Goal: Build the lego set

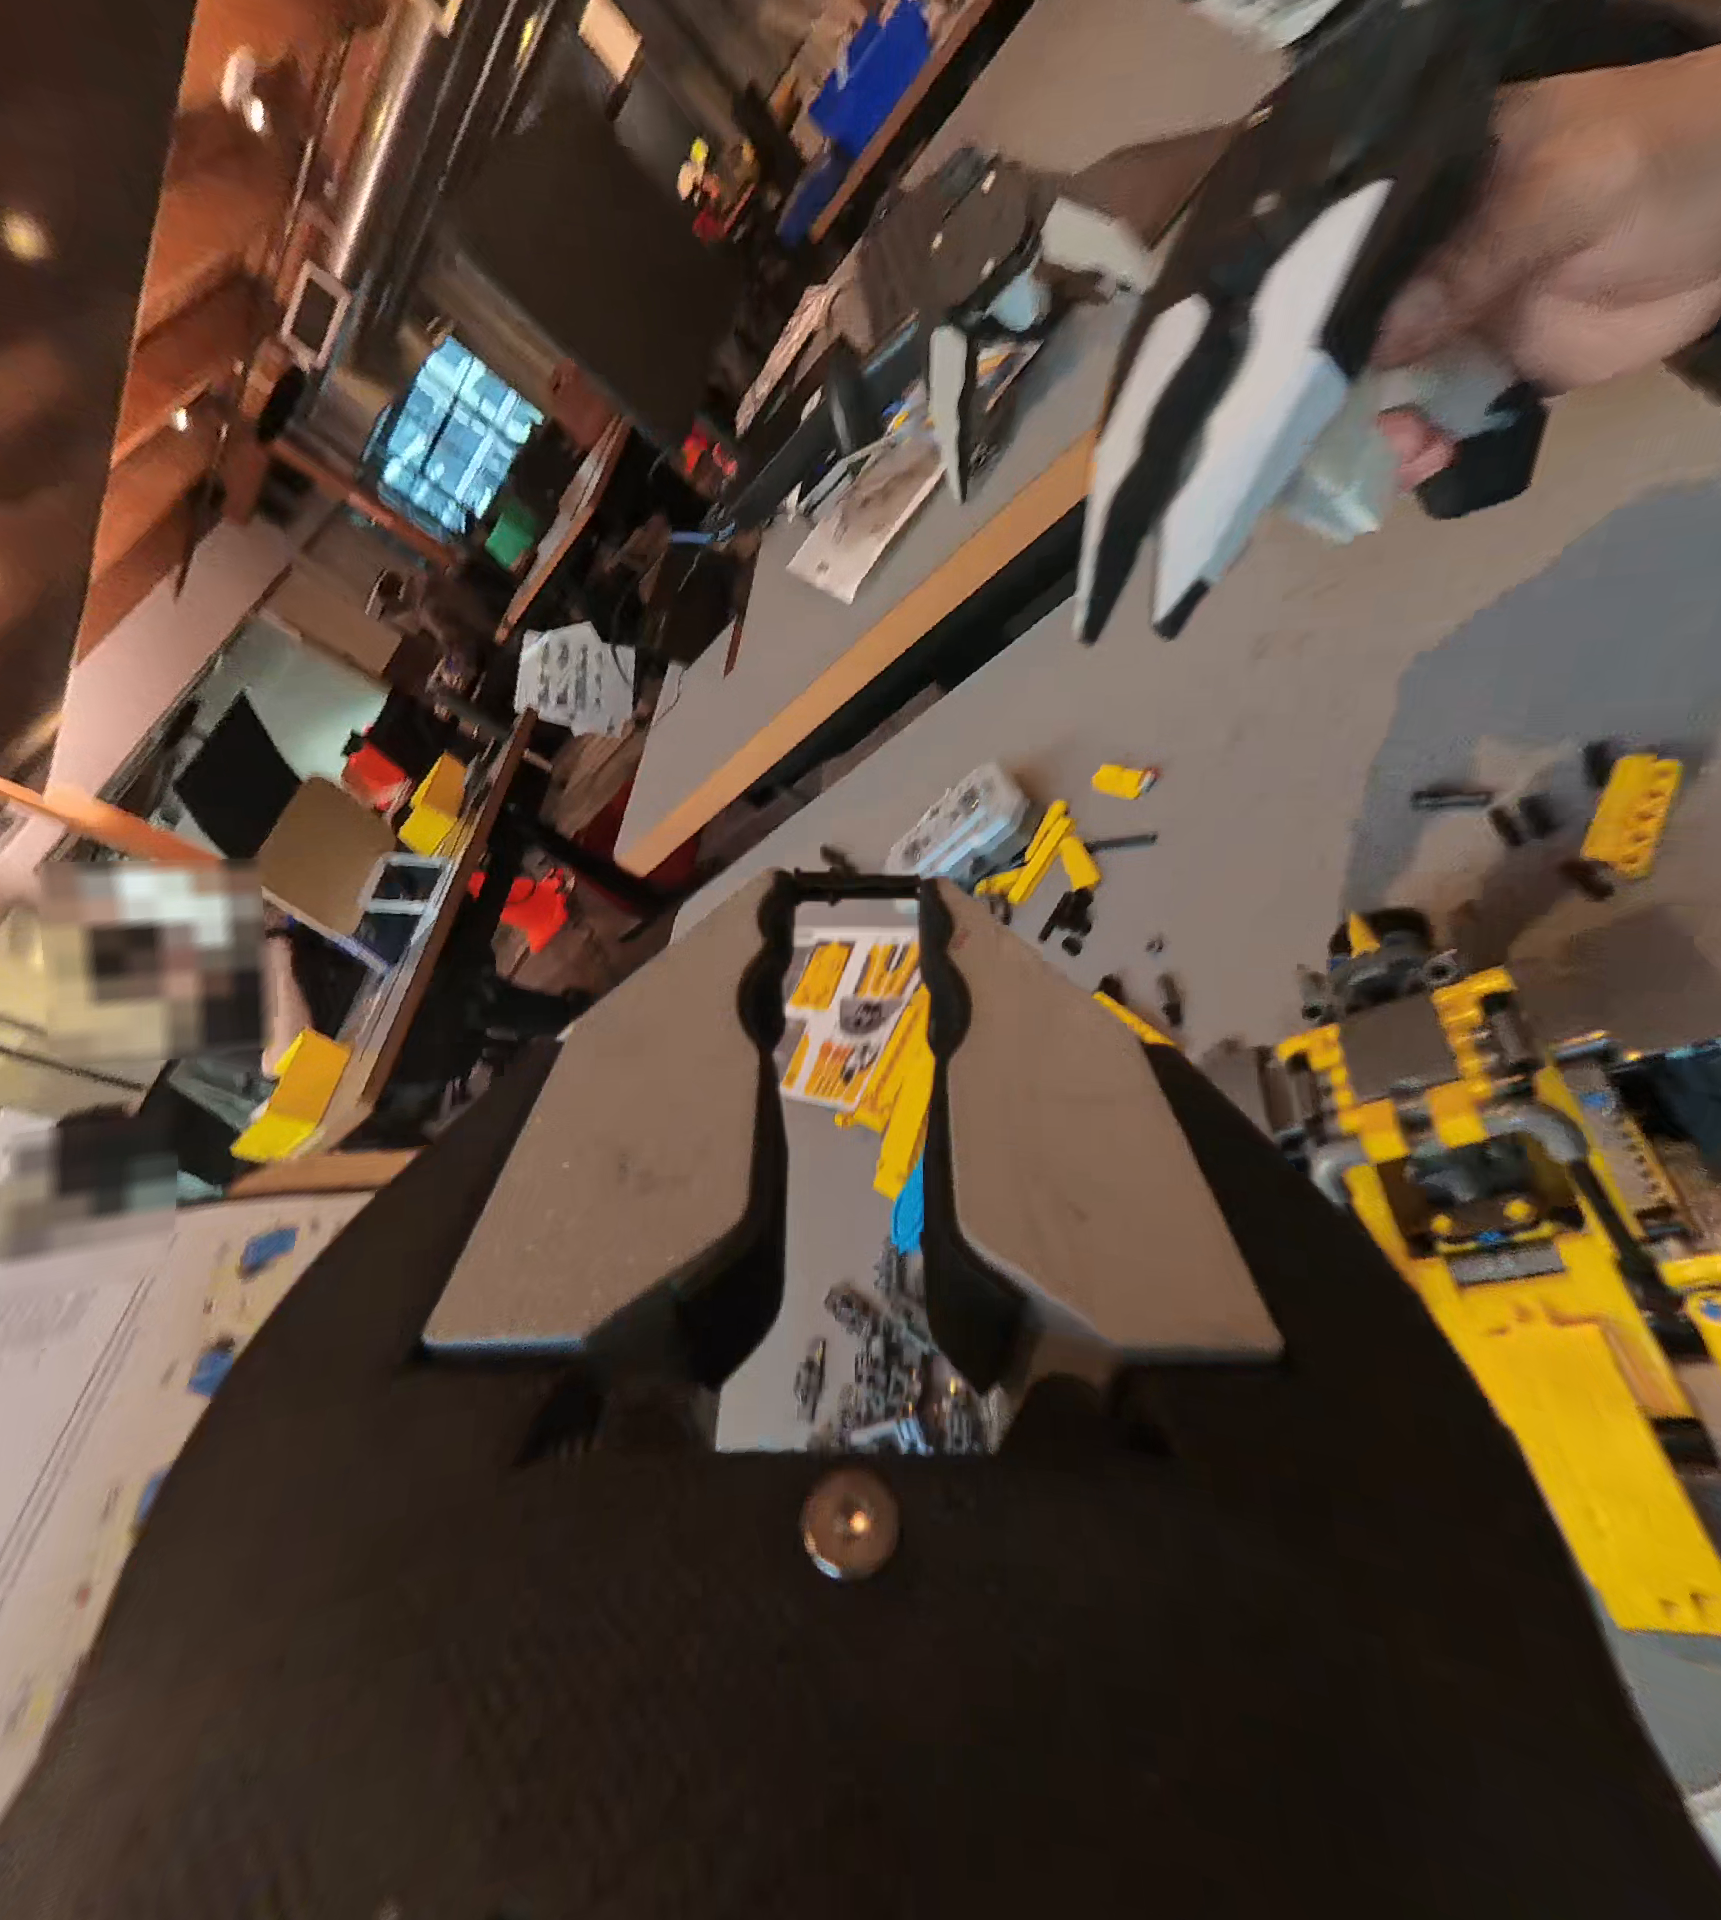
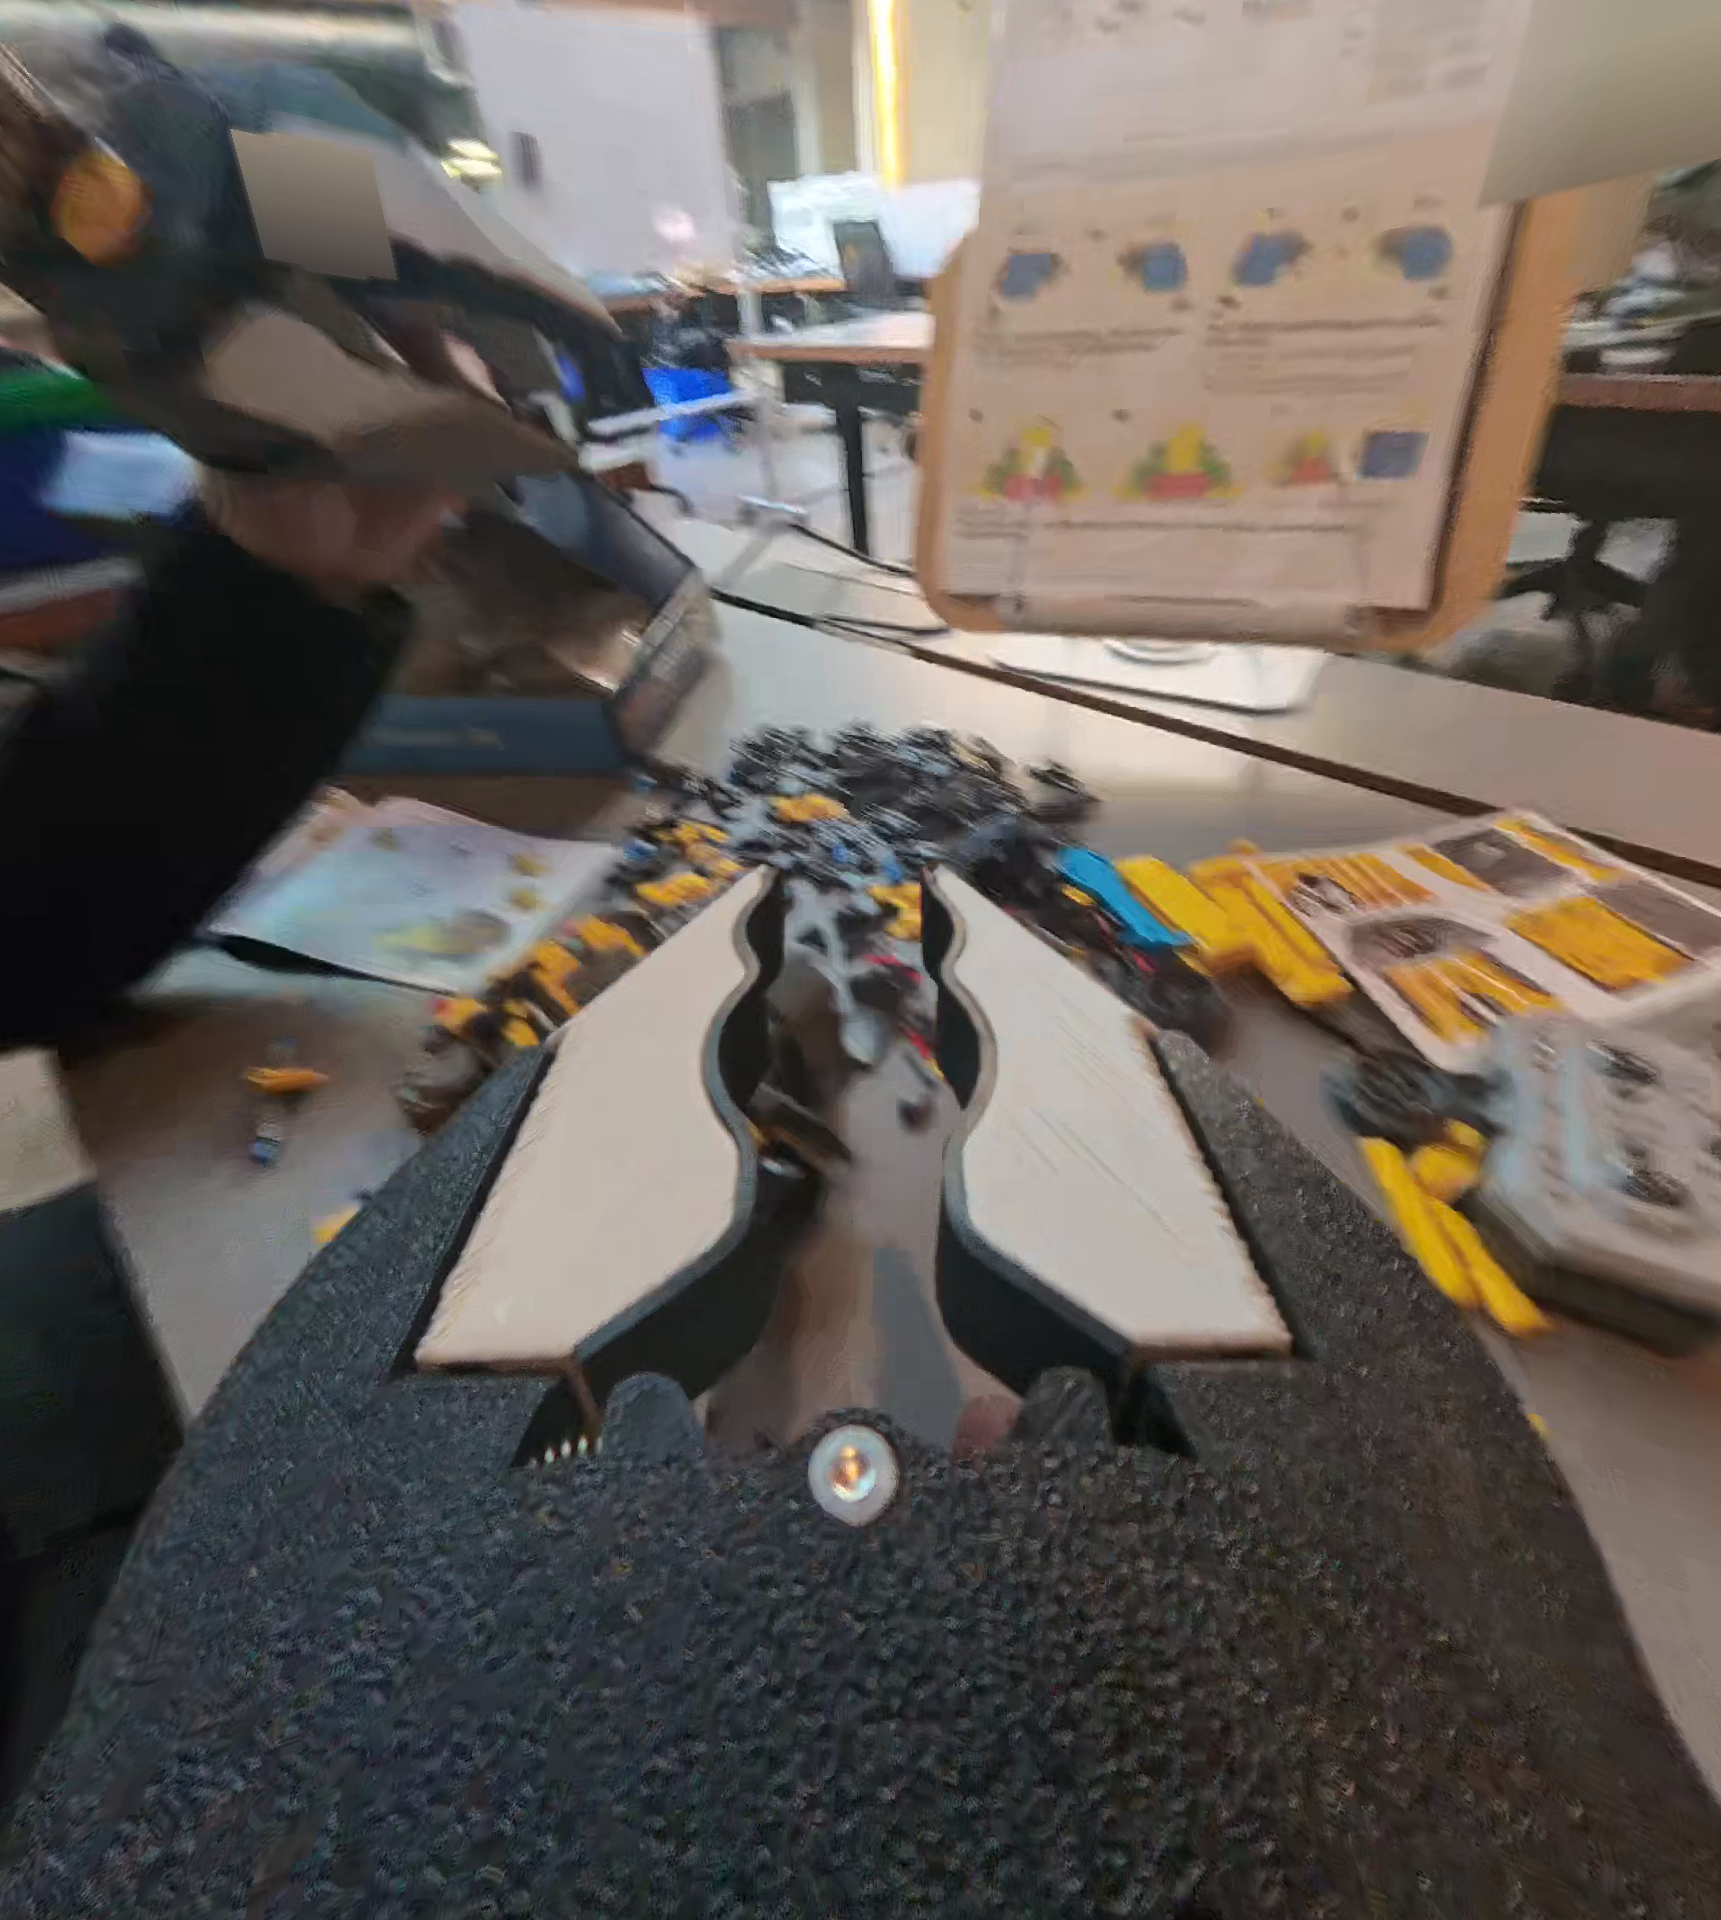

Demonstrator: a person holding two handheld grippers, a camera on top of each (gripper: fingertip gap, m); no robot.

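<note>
Both empty: left hand-held gripper [image 1: 851, 894] part-open, raised; right hand-held gripper [image 2: 851, 883] part-open, nearer the loose black-and-yellow plastic brick pile [image 2: 887, 790] straight ahead on grey desk [image 2: 1562, 748].

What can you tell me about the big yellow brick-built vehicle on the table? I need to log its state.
The yellow brick-built vehicle shows only in the left wrist view, at the right, resting on the grey table. It looks like plastic: mostly yellow beams and flat panels, with grey and black inner parts and a curved grey tube across its middle. Its build looks unfinished, though blur hides detail. Loose yellow and black pieces lie beyond it. Neither the left gripper nor the right gripper touches it; both hang in the air, apart from it.
</note>
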